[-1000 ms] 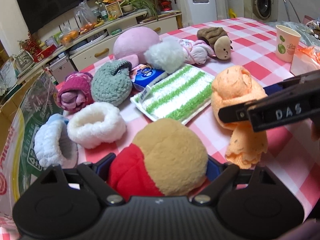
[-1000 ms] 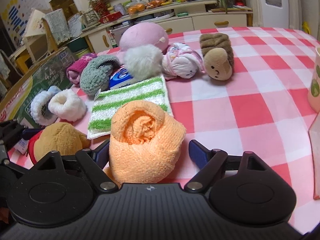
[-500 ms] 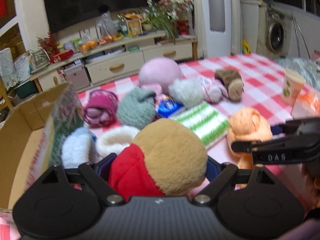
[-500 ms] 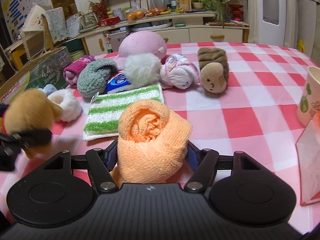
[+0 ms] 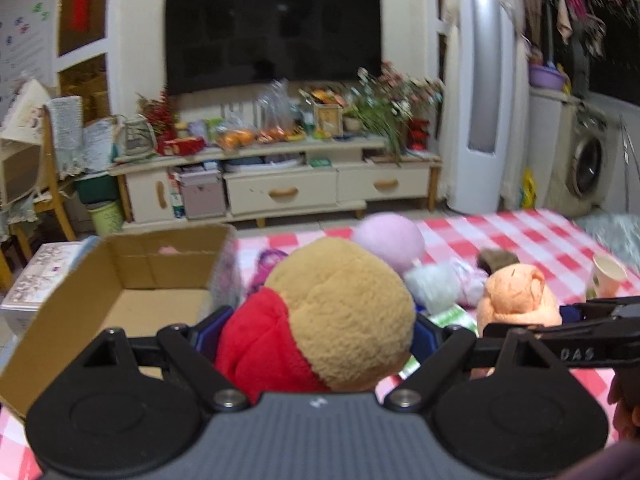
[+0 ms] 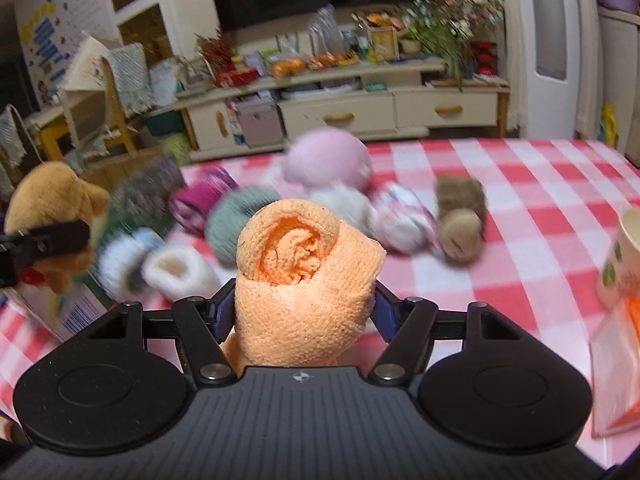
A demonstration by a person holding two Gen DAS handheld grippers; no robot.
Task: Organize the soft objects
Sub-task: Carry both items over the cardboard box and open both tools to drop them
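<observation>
A tan plush bear with a red shirt [image 5: 344, 304] sits between the blue pads of my left gripper [image 5: 316, 332], which is shut on it and holds it above the table. Just ahead and to the left stands an open cardboard box [image 5: 132, 280], brown inside. My right gripper [image 6: 304, 308] is shut on a rolled orange cloth [image 6: 304, 264], also lifted off the table. In the right wrist view the bear [image 6: 52, 196] hangs at far left in the other gripper. In the left wrist view the orange cloth [image 5: 516, 296] is at right.
On the red-checked tablecloth [image 6: 520, 200] lie a pink plush [image 6: 328, 156], a brown plush [image 6: 460, 216], white fluffy slippers [image 6: 176, 268], a grey-green knit [image 6: 232, 220] and a magenta knit [image 6: 200, 200]. A paper cup [image 6: 624, 256] stands at right.
The right jaws have shut on the orange cloth. Both grippers have risen off the table with their loads. The left one has swung toward the box, whose inside now shows.
</observation>
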